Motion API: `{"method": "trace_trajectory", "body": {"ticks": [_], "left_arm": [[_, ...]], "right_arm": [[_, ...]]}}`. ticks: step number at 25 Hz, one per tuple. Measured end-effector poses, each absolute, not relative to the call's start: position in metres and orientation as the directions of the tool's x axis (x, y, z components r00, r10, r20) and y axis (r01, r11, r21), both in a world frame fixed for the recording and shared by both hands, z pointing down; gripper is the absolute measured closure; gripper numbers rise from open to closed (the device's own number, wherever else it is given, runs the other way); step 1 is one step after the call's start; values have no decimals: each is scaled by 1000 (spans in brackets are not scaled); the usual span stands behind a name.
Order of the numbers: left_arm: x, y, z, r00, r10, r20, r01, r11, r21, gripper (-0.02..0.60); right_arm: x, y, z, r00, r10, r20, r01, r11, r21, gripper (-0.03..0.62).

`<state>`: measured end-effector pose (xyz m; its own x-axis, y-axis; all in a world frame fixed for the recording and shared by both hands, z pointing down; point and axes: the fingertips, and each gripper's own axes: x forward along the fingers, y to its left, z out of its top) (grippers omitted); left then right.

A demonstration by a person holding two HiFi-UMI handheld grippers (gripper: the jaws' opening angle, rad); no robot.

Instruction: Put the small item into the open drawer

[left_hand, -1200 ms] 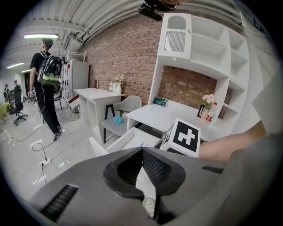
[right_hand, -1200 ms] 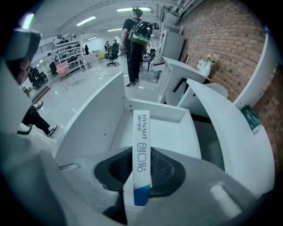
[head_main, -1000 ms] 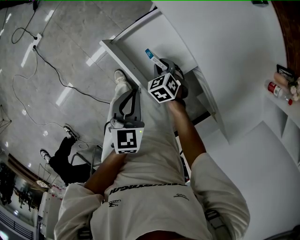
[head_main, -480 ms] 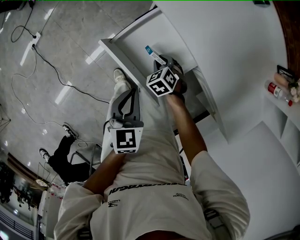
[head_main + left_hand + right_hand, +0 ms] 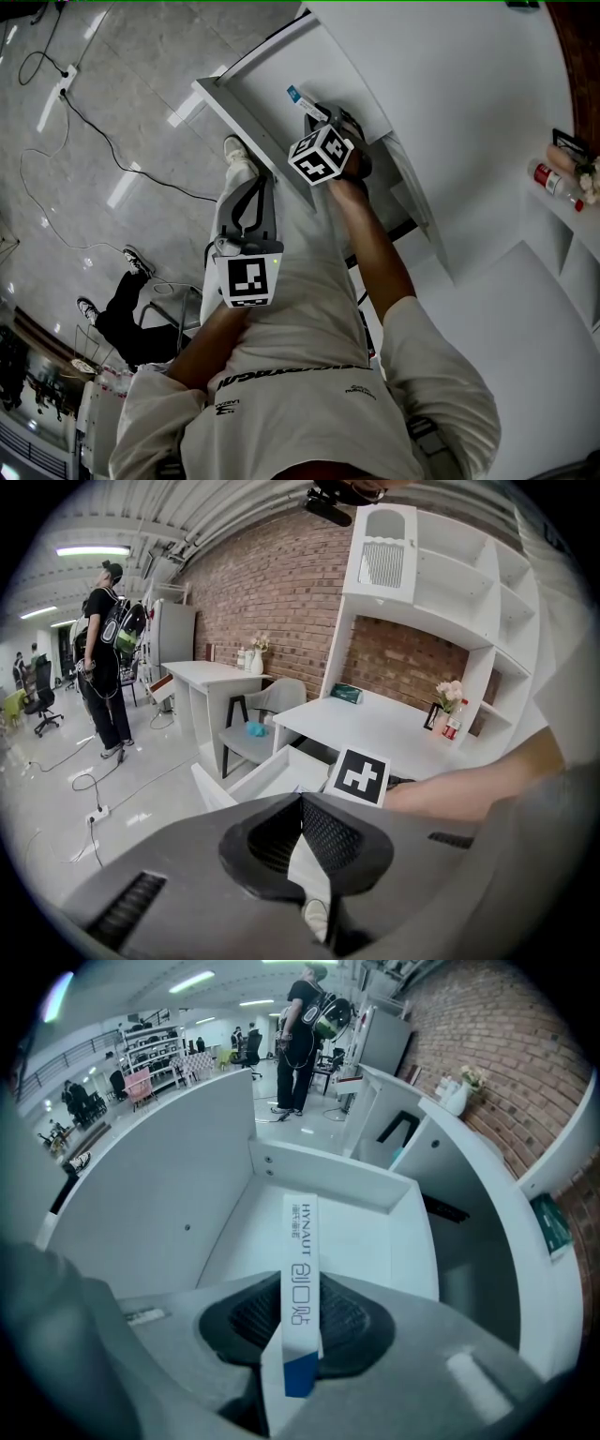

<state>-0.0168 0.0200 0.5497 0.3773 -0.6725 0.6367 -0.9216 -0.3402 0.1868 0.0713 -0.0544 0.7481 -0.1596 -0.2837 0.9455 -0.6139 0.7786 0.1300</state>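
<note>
The small item is a narrow white box with a blue end (image 5: pixel 301 1283). My right gripper (image 5: pixel 302 1335) is shut on it, and the box sticks out forward between the pads. The head view shows that box (image 5: pixel 302 101) held by the right gripper (image 5: pixel 323 119) over the open white drawer (image 5: pixel 234 111). The drawer's bare floor (image 5: pixel 375 1241) lies straight beneath the box. My left gripper (image 5: pixel 262 185) hangs lower, beside the person's leg, away from the drawer. Its jaws meet at the tips and hold nothing (image 5: pixel 302 803).
The drawer belongs to a white desk (image 5: pixel 459 84), with shelves at the right holding a red-capped bottle (image 5: pixel 555 183). Cables (image 5: pixel 94 122) run over the glossy floor at the left. Another person (image 5: pixel 127 305) stands at the lower left.
The right gripper and its box have crept up and left in the head view, further over the drawer. The left gripper has shifted slightly with the body.
</note>
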Motion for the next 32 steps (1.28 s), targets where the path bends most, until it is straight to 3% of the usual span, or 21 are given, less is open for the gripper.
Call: {"method": "trace_trajectory", "body": {"ticks": [32], "left_arm": [[-20, 18, 557, 362, -665, 653, -927, -329, 179, 583]], "right_arm": [[68, -67, 781, -103, -165, 981, -582, 810, 75, 510]]}}
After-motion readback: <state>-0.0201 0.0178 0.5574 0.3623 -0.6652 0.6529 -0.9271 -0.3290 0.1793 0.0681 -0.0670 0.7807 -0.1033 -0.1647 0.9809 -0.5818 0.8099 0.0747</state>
